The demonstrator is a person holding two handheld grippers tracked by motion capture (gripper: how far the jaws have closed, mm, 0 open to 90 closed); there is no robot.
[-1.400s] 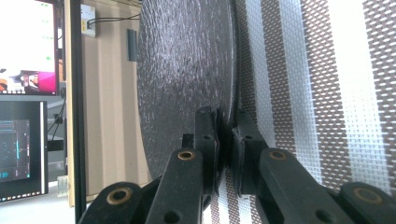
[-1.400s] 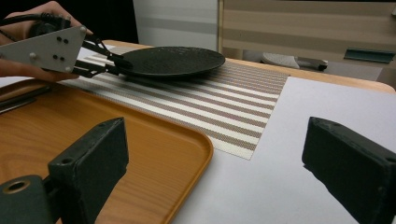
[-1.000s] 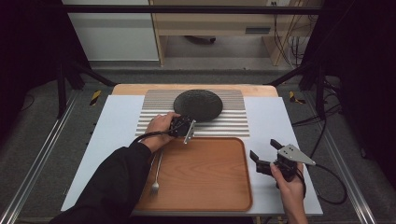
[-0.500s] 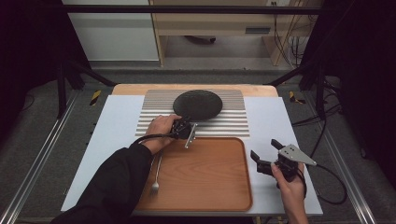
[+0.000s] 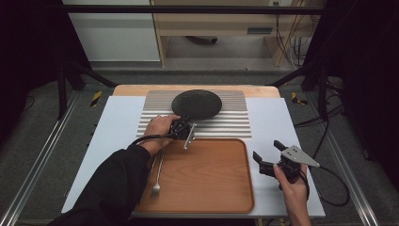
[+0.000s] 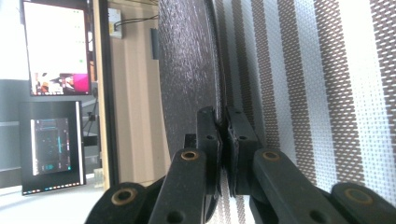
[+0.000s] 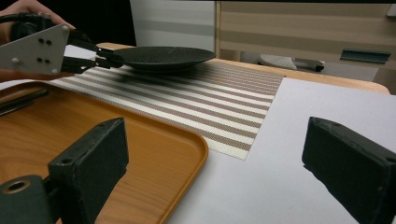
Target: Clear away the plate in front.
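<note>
High view: the left gripper (image 5: 184, 126) has its jaws pinched on the near rim of a round, dark, rough-textured plate (image 5: 196, 104) lying on a striped woven placemat (image 5: 235, 125). The right gripper (image 5: 269, 158) waits wide open and empty beside a wooden tray (image 5: 207, 174). The plate's rim looks slightly raised, perhaps; lifting it level and slowly should keep that narrow grip from slipping.

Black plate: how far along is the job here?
Done: the left gripper has clamped the black plate at its near rim. In hand: plate on the striped mat. Left: likely moving it; the right gripper waits open beside the wooden tray.
</note>
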